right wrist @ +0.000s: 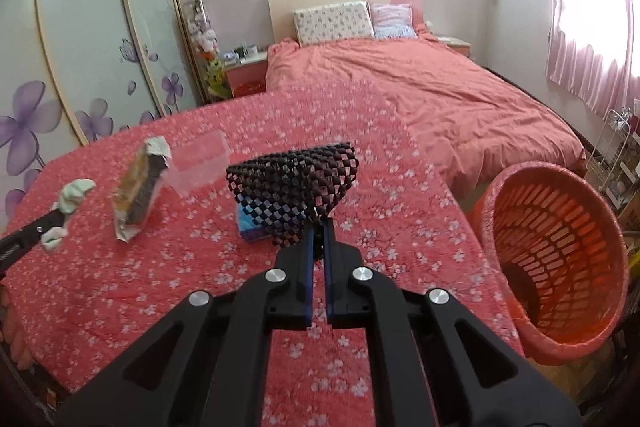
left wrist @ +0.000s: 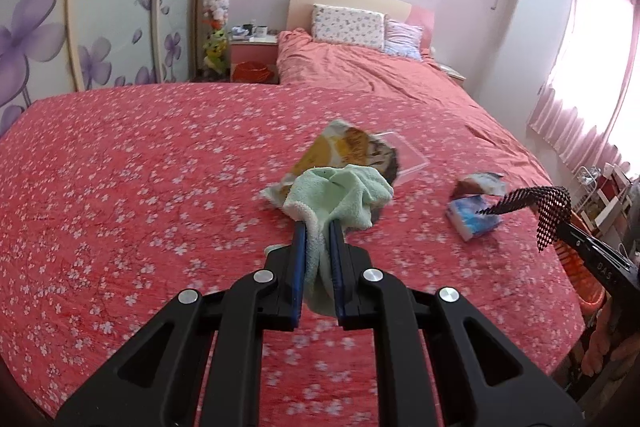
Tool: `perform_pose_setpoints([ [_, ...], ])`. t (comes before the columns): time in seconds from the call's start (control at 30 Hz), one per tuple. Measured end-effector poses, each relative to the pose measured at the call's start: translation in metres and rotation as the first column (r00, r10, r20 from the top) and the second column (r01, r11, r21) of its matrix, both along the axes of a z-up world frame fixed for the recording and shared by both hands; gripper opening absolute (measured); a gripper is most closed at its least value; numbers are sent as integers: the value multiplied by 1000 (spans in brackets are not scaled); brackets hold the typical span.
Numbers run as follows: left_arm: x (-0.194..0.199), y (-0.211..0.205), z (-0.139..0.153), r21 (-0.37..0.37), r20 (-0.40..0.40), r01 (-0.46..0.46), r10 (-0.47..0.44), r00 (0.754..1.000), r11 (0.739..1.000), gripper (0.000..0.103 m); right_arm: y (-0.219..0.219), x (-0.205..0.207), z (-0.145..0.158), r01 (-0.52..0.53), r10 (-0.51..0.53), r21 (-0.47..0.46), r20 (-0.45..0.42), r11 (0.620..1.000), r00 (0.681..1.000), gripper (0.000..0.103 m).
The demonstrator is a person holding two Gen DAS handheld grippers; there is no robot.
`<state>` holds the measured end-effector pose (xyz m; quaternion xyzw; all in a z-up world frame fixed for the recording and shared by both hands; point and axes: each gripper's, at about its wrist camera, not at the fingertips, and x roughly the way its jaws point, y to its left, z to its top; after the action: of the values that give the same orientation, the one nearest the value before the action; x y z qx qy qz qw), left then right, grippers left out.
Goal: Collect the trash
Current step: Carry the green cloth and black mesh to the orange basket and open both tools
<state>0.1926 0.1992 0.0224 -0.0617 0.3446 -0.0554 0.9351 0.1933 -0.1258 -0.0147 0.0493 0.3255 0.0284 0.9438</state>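
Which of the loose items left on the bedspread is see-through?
The clear plastic container, behind the yellow snack bag; the bag and the blue tissue pack are opaque and printed.

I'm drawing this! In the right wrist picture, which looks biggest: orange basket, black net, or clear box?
1. Orange slatted plastic basket.
2. Black mesh net, though it hangs close to the camera, held in the right gripper.
3. Clear plastic box, lying farther back.

Snack bag (right wrist: pixel 138 191) lies on bed (right wrist: pixel 140 279), basket (right wrist: pixel 560 259) right of it.
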Motion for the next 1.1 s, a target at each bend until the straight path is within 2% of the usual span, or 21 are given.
perform_pose_setpoints([
  [0.23, -5, -30, 9, -5, 24, 67, -67, 997, 998, 12, -19, -25, 20, 39, -40, 18, 50, 999, 998, 5],
  [0.57, -12, -78, 15, -18, 47, 171, -170, 984, 985, 12, -65, -56, 33, 139, -142, 33, 100, 990, 985, 5],
  [1.1, -13, -178, 16, -66, 57, 344, -341, 938, 936, 12, -137, -89, 26, 314, -318, 53, 132, 948, 939, 5],
])
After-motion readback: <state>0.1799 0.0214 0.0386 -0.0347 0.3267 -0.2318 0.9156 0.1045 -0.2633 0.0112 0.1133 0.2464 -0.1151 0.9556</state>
